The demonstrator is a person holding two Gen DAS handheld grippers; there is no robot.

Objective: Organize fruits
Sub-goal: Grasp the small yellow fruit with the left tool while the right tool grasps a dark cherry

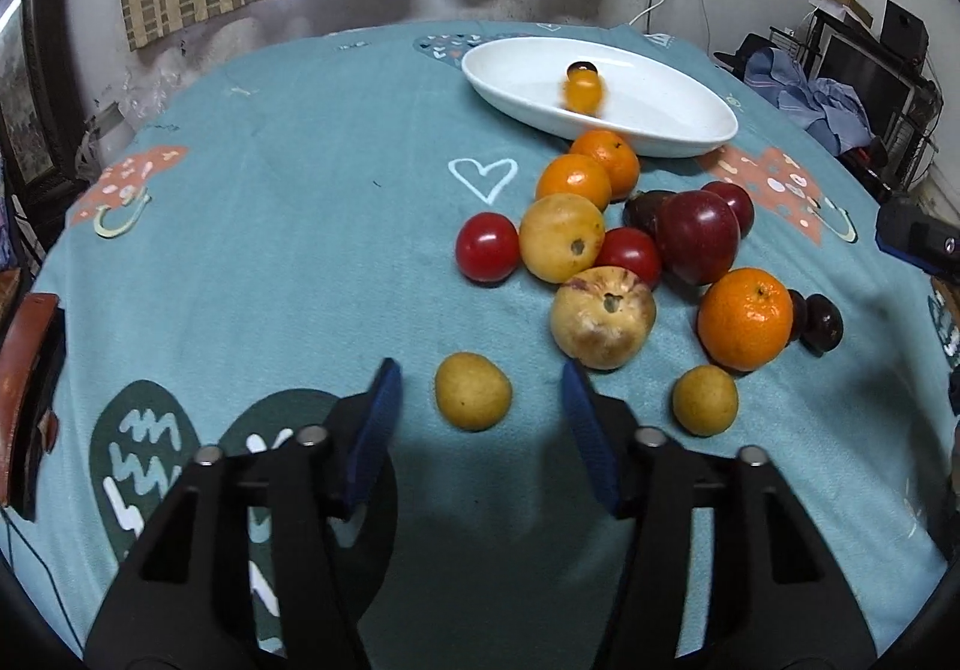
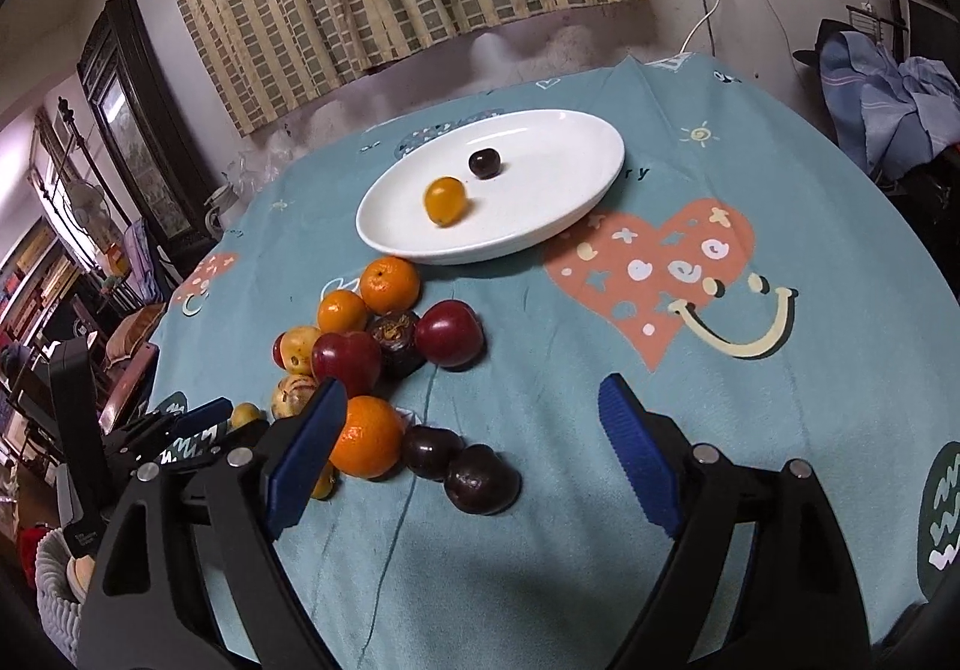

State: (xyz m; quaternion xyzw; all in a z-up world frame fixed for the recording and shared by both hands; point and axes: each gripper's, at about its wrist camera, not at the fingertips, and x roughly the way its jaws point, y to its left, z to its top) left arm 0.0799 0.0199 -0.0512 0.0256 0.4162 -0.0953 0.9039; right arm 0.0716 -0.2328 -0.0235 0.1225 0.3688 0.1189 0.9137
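Observation:
A white oval plate (image 1: 660, 129) (image 2: 570, 214) stands at the far side of the table. In it lie a small orange-yellow fruit (image 1: 582, 92) (image 2: 445, 200) and a dark plum (image 2: 483, 162). A pile of fruit lies in front of the plate: oranges (image 1: 744, 317) (image 2: 366, 436), red apples (image 1: 697, 236) (image 2: 449, 334), tomatoes (image 1: 487, 247) and yellow pears (image 1: 602, 317). My left gripper (image 1: 480, 400) is open, its fingers on either side of a small yellow fruit (image 1: 473, 391). My right gripper (image 2: 474, 418) is open and empty above two dark plums (image 2: 482, 479).
A teal patterned cloth (image 1: 270, 250) (image 2: 600, 340) covers the round table. A second small yellow fruit (image 1: 704, 400) lies right of the left gripper. A chair back (image 1: 24, 400) stands at the table's left edge. Curtains, wall sockets and clutter lie beyond.

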